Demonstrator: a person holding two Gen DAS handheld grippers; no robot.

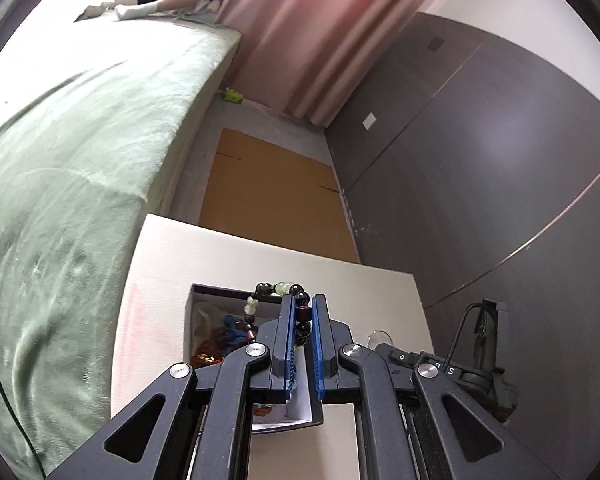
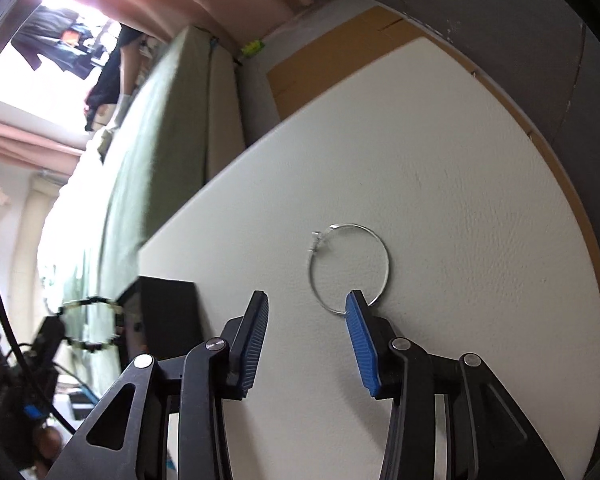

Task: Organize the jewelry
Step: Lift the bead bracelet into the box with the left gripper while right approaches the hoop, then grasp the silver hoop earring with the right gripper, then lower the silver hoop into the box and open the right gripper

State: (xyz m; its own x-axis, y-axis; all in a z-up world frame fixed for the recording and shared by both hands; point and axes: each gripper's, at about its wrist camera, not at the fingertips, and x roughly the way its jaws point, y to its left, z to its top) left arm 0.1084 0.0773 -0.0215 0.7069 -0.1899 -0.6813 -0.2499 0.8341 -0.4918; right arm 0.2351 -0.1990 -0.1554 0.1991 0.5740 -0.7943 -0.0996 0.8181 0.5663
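Note:
My left gripper [image 1: 303, 300] is shut on a bracelet [image 1: 278, 289] of black and pale green beads, which loops out past its fingertips. It hangs over an open dark-rimmed box [image 1: 220, 289] that holds several colourful pieces. In the right wrist view the same bracelet [image 2: 96, 300] shows blurred at far left beside the box [image 2: 168, 312]. My right gripper [image 2: 307, 296] is open low over the white table [image 2: 420, 160], with nothing between its pads. A thin silver hoop [image 2: 387, 264] lies flat on the table, its near edge at the right fingertip [image 2: 354, 300].
A green-covered bed [image 1: 80, 160] runs along the table's left side, with a person's legs [image 1: 160, 4] at its far end. Brown cardboard [image 1: 272, 184] lies on the floor beyond the table. Grey cabinet doors [image 1: 480, 160] stand on the right, a pink curtain [image 1: 320, 32] behind.

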